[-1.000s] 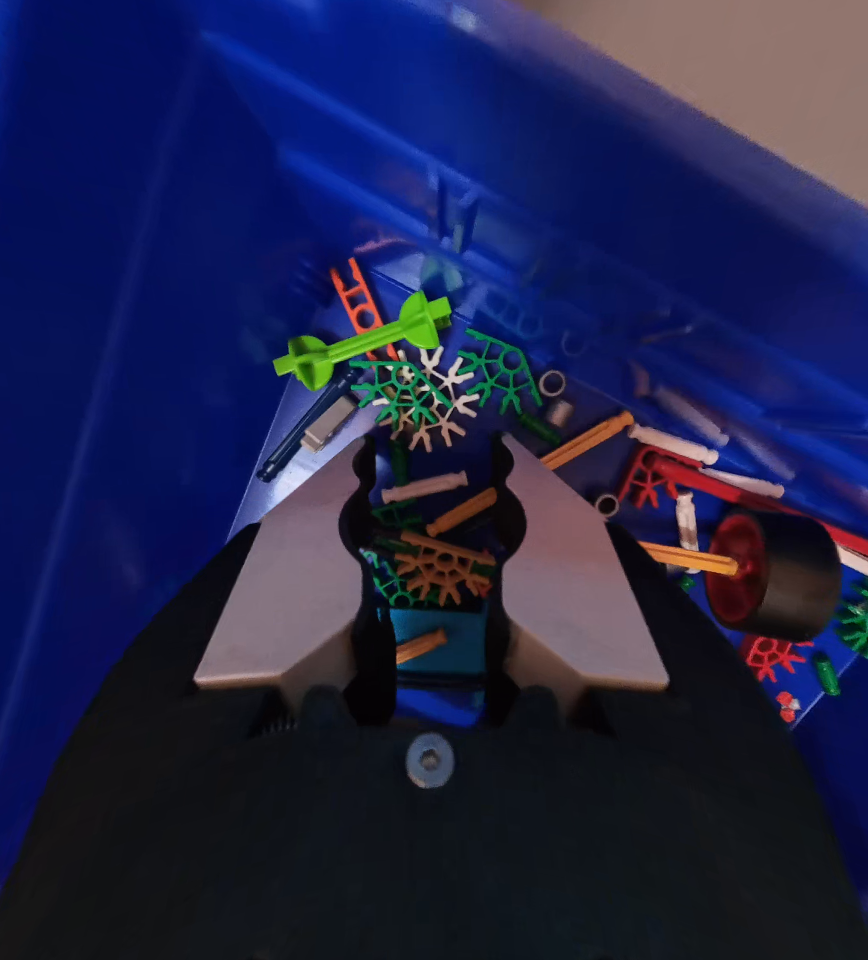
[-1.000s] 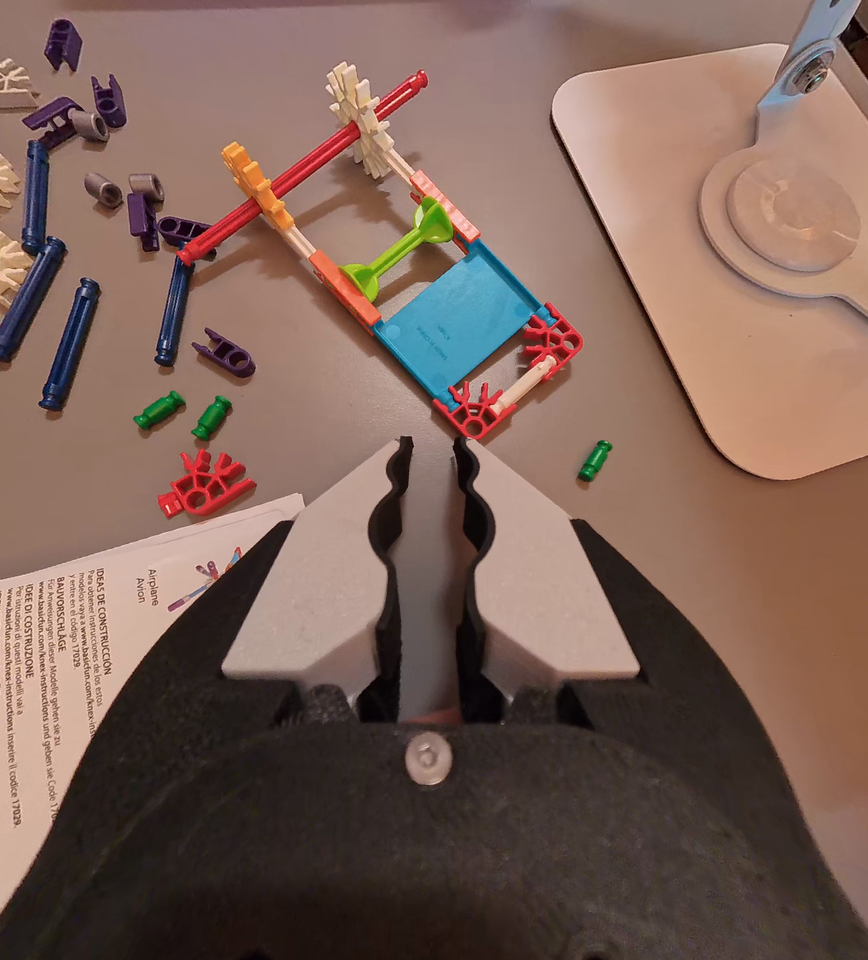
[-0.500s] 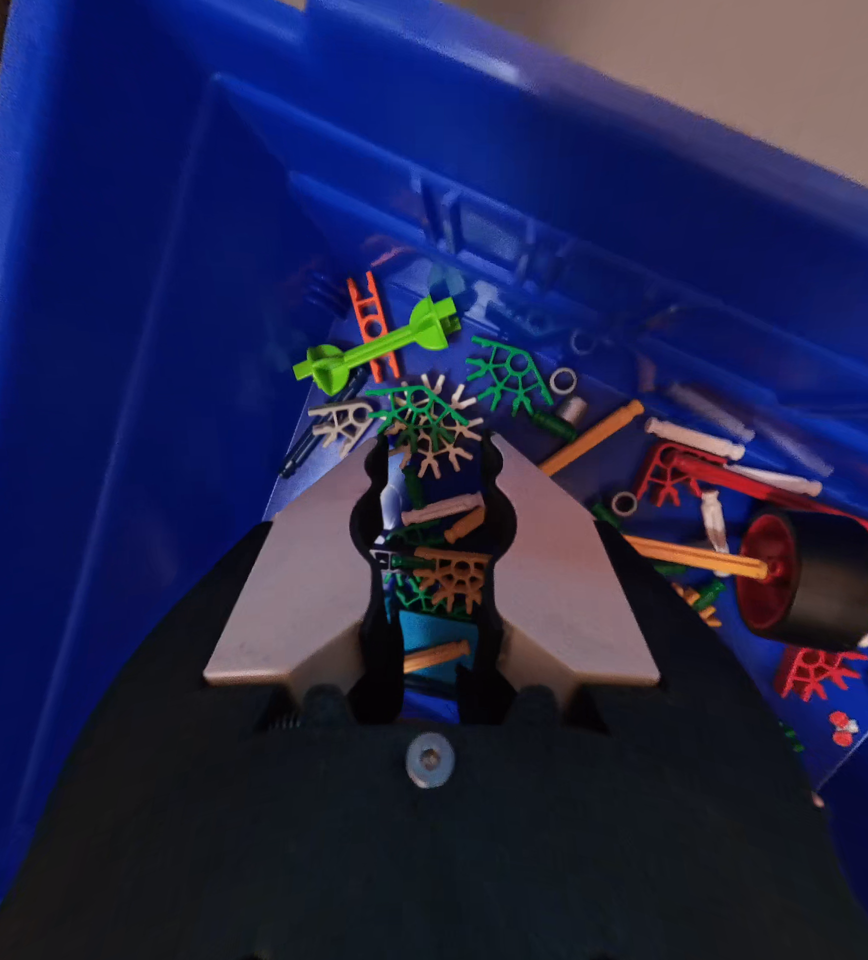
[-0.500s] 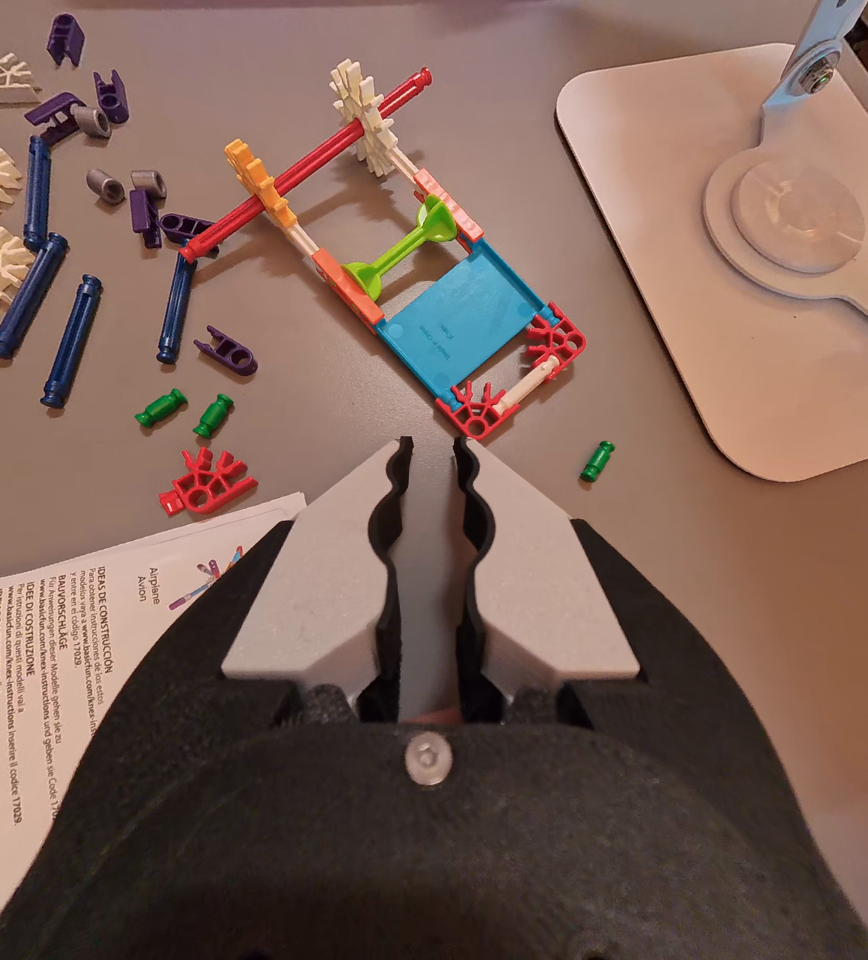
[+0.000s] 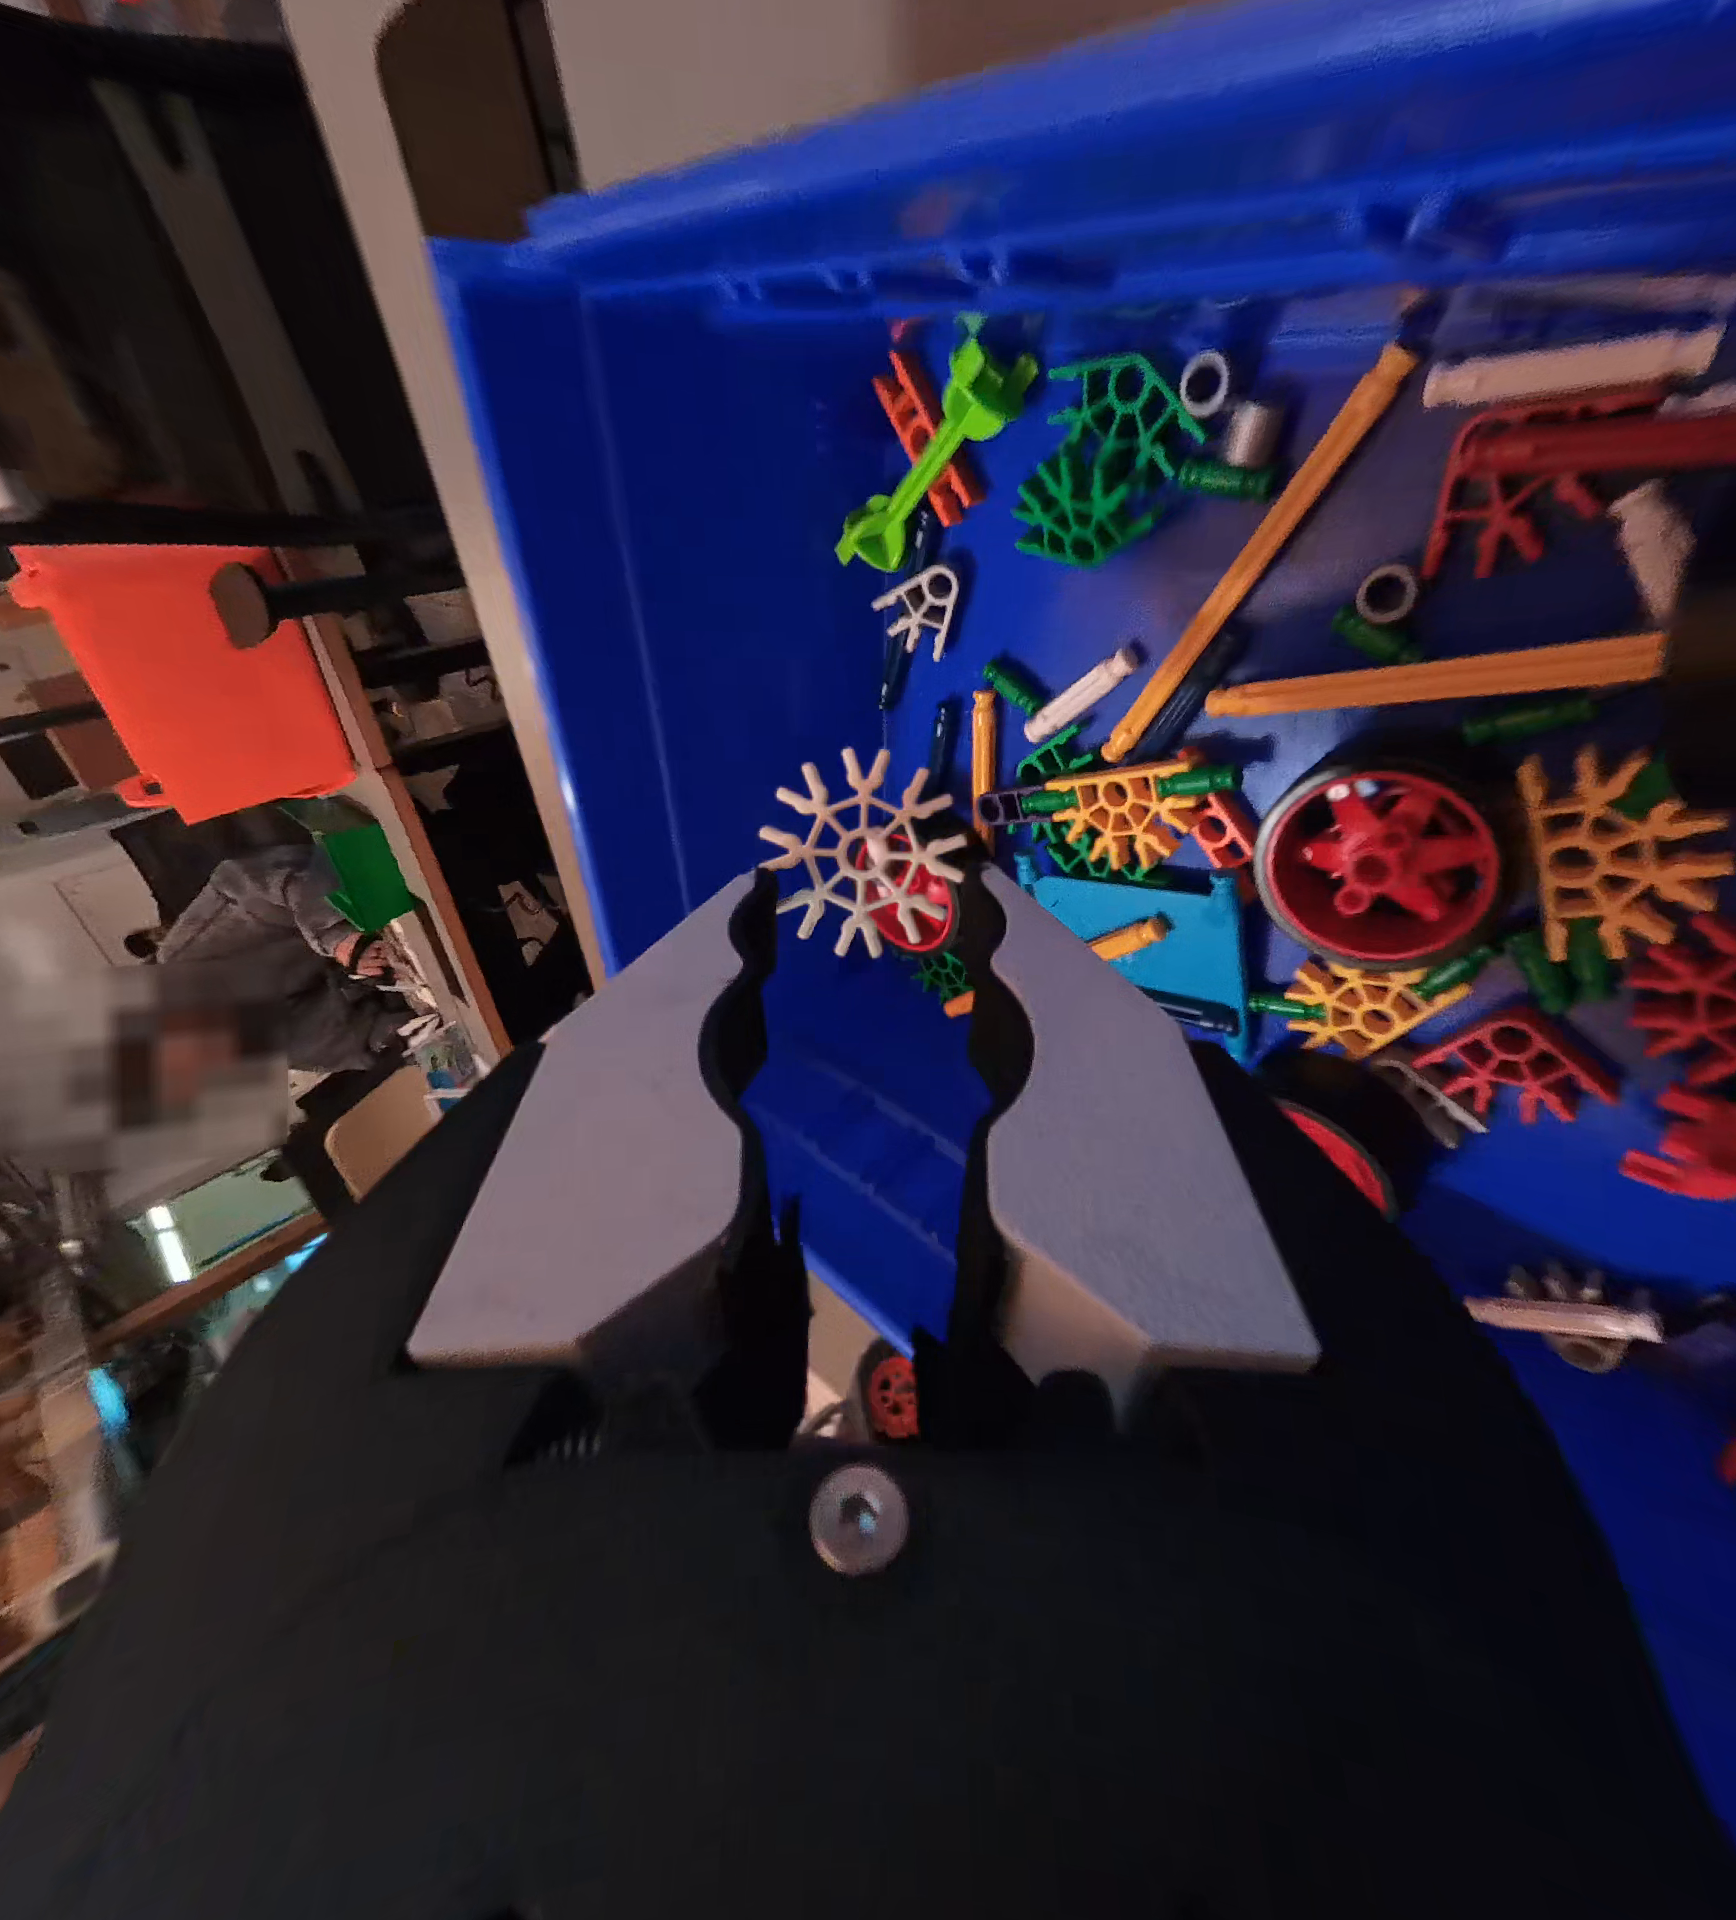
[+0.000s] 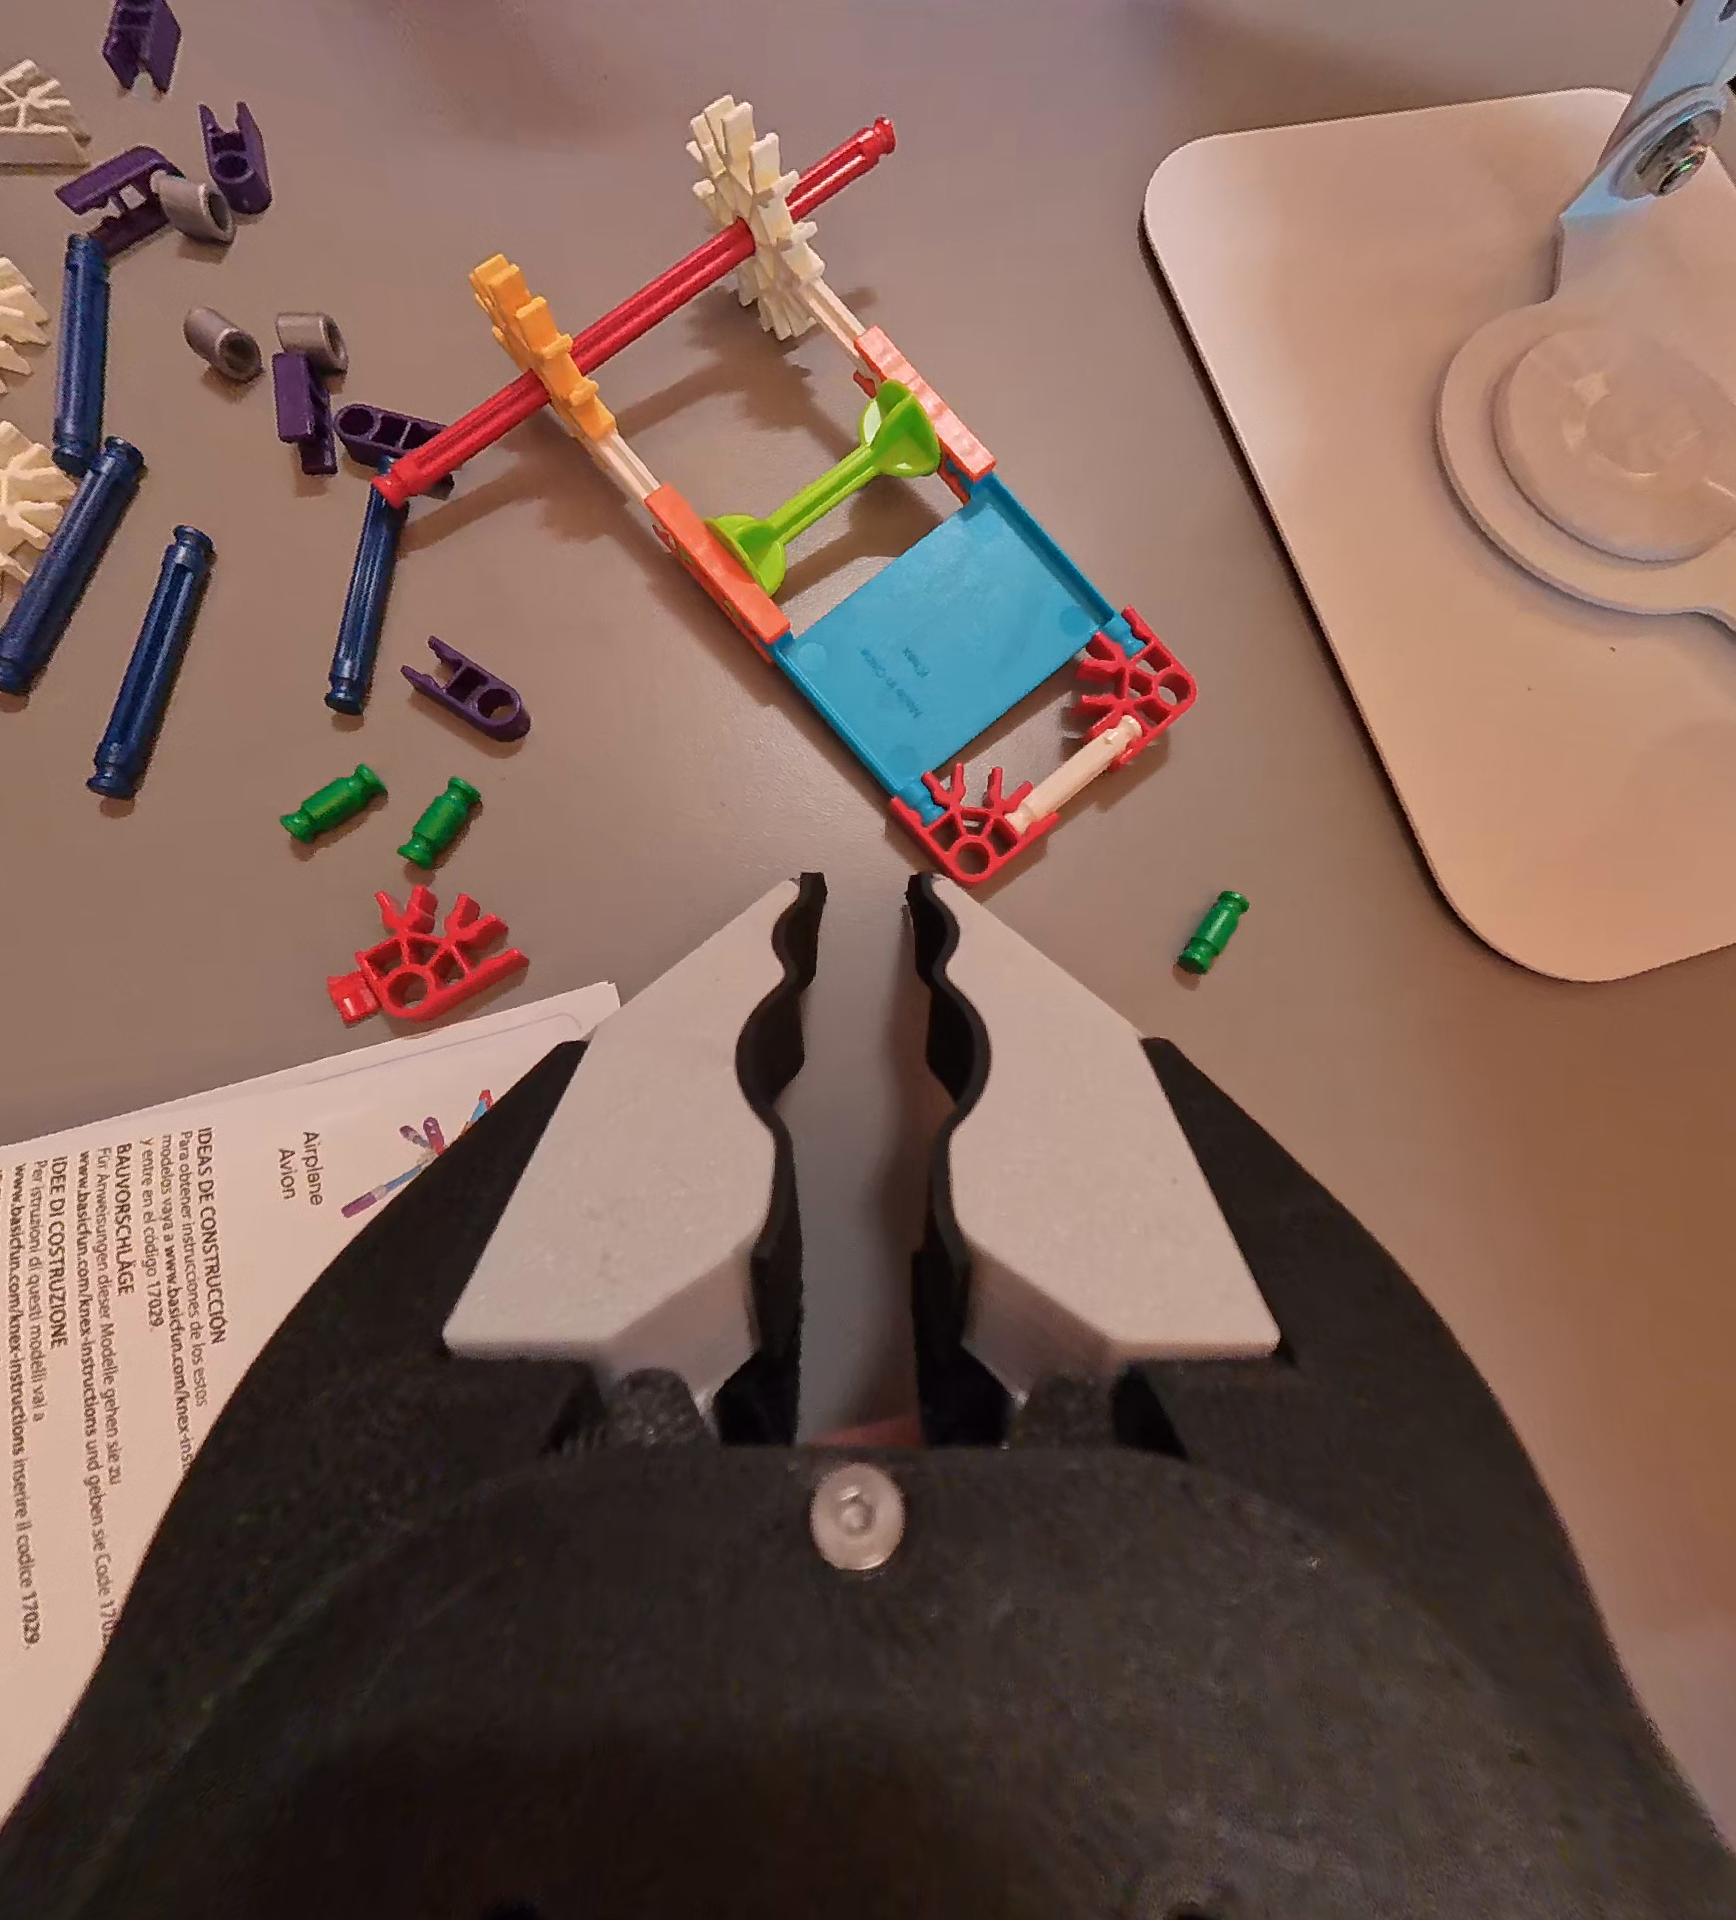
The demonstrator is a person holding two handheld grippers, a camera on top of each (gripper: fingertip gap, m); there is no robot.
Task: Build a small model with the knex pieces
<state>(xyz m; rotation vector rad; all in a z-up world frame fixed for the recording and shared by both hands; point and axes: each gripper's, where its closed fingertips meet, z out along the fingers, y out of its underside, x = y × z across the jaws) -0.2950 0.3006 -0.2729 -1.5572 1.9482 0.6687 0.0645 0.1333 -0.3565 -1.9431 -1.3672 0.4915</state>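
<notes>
Here, left gripper (image 5: 869, 896) over blue bin (image 5: 698, 623) of toy parts, fingers spread; whether gripping white snowflake connector (image 5: 859, 847) at tips, unclear. Right gripper (image 6: 866, 896) above bench (image 6: 635, 810), fingers slightly apart, empty, near toy frame (image 6: 931, 649).

Loose pieces (image 5: 1259, 644) lie in the bin (image 5: 656, 520); the leaflet (image 6: 116, 1299) lies left of the frame (image 6: 905, 623).

Glossy blue plastic bin (image 5: 698, 582) beyond left jaws, w/ hard plastic pieces. Matt grey desk (image 6: 698, 852) under right jaws; printed paper sheet (image 6: 116, 1299) left of them; smooth pale stand base (image 6: 1383, 582) right.
</notes>
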